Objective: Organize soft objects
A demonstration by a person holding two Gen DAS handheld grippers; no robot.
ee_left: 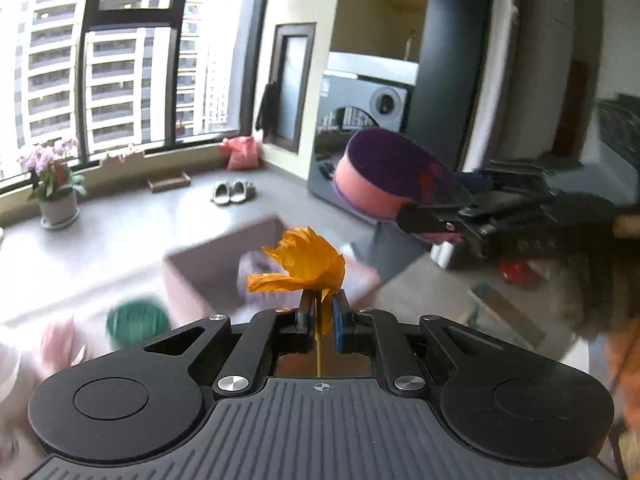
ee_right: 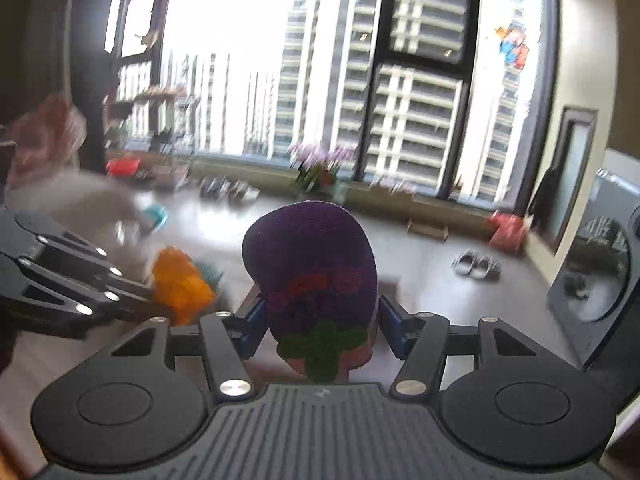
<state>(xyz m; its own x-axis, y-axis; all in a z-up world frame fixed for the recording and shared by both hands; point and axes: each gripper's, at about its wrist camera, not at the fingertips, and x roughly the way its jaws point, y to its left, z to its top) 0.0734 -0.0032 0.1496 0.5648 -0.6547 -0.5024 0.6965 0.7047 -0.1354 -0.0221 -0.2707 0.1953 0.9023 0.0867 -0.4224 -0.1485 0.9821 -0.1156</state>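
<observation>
My left gripper is shut on an orange fabric flower, gripping it by the base above its thin stem, and holds it up over a pink open box. The flower also shows blurred in the right wrist view, at the left gripper's tip. My right gripper is shut on a purple plush eggplant slice with a pink rim and a green stalk. In the left wrist view the eggplant slice hangs in the air to the right of the box, held by the right gripper.
The box holds a blurred lilac soft thing. A green round object and pink soft things lie at the lower left. A potted orchid, slippers, a red bag and a washing machine stand beyond.
</observation>
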